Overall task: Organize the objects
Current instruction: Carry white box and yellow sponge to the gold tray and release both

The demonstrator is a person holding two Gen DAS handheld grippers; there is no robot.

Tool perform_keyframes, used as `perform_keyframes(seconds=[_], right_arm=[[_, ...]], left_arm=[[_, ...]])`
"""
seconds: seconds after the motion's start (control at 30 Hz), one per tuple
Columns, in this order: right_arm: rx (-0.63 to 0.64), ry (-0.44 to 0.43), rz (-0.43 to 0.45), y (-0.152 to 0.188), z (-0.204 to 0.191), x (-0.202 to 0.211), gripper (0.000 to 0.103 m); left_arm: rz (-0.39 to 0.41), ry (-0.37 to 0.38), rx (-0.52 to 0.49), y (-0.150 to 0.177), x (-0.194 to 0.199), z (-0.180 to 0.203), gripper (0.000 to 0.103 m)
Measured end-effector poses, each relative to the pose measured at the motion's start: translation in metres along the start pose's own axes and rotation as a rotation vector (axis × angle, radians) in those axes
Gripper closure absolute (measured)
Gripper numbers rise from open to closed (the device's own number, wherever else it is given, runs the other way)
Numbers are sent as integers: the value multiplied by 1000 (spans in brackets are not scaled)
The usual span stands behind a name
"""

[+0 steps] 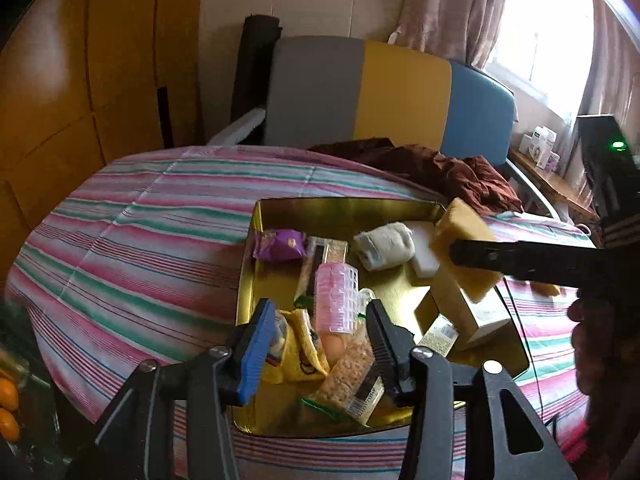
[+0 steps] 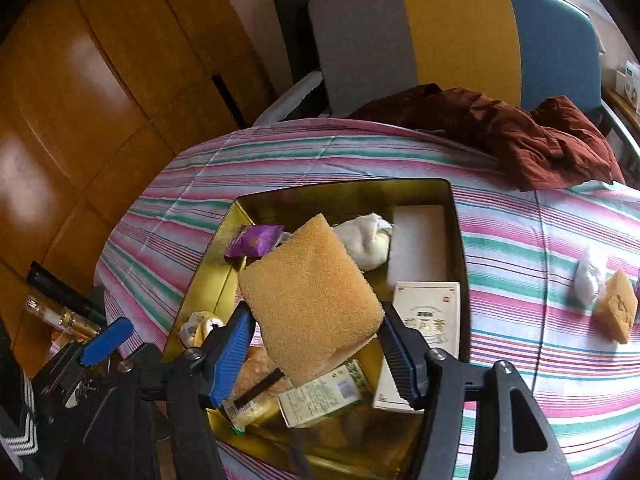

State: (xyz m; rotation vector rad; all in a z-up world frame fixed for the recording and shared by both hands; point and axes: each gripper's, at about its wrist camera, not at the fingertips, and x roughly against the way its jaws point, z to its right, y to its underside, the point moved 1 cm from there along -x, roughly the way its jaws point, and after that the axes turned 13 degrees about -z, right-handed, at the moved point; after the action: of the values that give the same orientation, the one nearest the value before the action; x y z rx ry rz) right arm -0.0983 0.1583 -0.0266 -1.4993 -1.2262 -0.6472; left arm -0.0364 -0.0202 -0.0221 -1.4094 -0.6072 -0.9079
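Yellow sponge (image 2: 312, 300) is sitting clamped between the right gripper (image 2: 316, 340) fingers, hanging above the gold tin (image 2: 352, 192), over its near half, long axis tilting down toward the tin floor. Left gripper (image 1: 320, 344) is hovering at the tin's near edge, jaws spread wide, gripping nothing. Another sponge piece (image 2: 616, 312) is lying right of the tin on the striped cloth (image 2: 540, 240).

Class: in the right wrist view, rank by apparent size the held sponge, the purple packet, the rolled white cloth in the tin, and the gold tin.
1. Gold tin
2. Sponge, though it looks enlarged by being near the camera
3. Rolled white cloth
4. Purple packet, close in size to the cloth
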Motion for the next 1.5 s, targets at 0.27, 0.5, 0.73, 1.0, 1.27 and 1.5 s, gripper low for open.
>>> perform_keyframes(seconds=[0.27,0.5,0.73,1.0,1.27,1.5], right_arm=[[35,9,18,6,-12,-2,31],[32,40,37,18,-9,6,31],[33,125,87,34,-2,21,31],[7,165,112,45,11,29,31],[-38,169,114,52,31,33,31],[-88,187,116,58,55,41,31]], left_arm=[[23,-9,31,2,7,-5,30],[32,-22,12,5,11,0,21],[32,-68,-21,8,9,10,18],[45,-98,-46,10,10,19,13],[37,-84,-79,11,10,31,11],[33,-75,-118,12,10,45,10]])
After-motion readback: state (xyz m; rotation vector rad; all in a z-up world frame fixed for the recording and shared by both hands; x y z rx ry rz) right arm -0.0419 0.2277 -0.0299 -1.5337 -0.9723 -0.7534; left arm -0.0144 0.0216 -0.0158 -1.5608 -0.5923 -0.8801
